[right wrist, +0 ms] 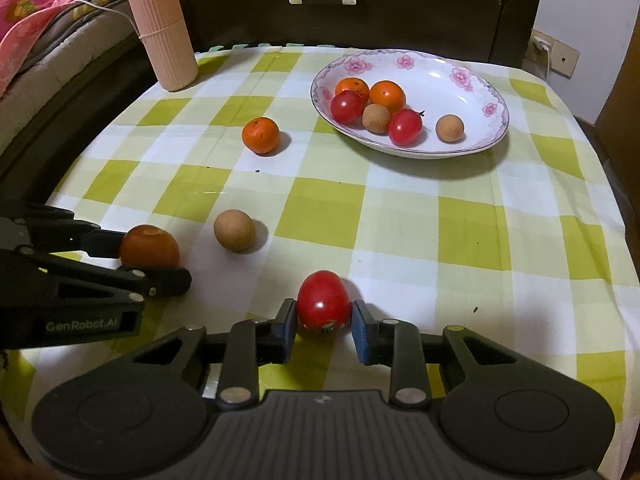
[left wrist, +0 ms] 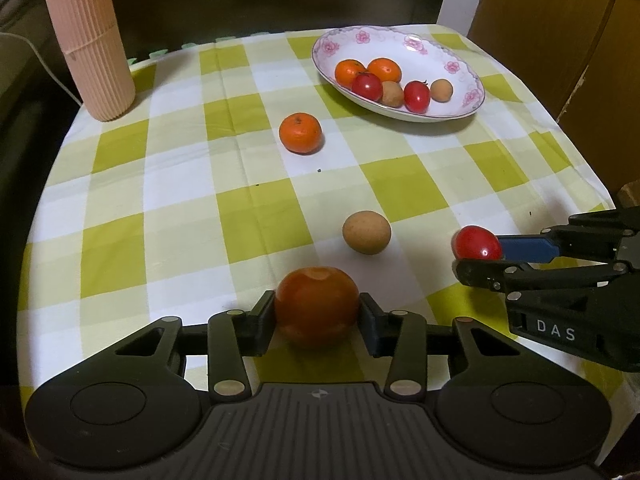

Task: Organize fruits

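**A:** Green-and-white checked cloth covered the counter [left wrist: 168, 208], with a dark drawer front behind it and a ribbed pink cylinder [left wrist: 86, 36] far ahead and left of your left tongs [left wrist: 317, 316]. What did you have hold of?

**B:** Your left tongs were closed partway, both pads against the sides of a large orange-red tomato [left wrist: 316, 306] that looked to rest on the cloth. Your right tongs [right wrist: 323, 322] bracketed a small red tomato [right wrist: 323, 304], left pad touching; on the right pad I could not tell whether it had met the skin.

**A:** And the rest of the fruit?

**B:** A brown round fruit [left wrist: 366, 232] lay just ahead of the left tongs, a tangerine [left wrist: 300, 133] farther ahead, and the flowered plate [left wrist: 460, 62] well beyond, ahead and to the right, already holding six small fruits.

**A:** How would those two handle?

**B:** I judged both light, smooth and easy to bruise or squirt free. You'd have done best gripping across the widest middle, gently. The big one bore a pale scar on top, so keep pressure off that.

**A:** Any writing?

**B:** "DAS" on the right tool's body, seen from the left camera; "GenRobot.AI" on the left tool, seen from the right.
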Demonstrator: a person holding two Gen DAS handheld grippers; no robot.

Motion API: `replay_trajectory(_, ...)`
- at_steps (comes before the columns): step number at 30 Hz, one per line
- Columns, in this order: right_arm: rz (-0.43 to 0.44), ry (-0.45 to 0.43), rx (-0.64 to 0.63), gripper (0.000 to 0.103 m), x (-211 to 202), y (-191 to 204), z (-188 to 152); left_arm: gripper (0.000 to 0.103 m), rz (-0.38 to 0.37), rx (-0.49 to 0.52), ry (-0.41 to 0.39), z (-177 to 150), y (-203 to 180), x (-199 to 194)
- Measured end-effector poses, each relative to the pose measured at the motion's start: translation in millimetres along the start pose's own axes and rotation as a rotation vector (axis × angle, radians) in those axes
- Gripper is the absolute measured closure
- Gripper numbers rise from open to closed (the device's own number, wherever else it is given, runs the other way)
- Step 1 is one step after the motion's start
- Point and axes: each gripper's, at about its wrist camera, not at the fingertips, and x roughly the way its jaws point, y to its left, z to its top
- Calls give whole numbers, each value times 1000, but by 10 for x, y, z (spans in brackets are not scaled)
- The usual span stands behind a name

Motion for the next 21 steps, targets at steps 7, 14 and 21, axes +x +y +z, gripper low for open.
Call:
replay_trajectory(7,27,0,31,75,15,-59,8,52,-16,2,-5,12,1,-15)
replay_trajectory(14,44,-3,49,74,42,-65,34,52,-31,5,5,24,-8,2)
replay_trajectory(21,4,-8,-12,74,60,12,36,52,-31,8,5,26,-12,7)
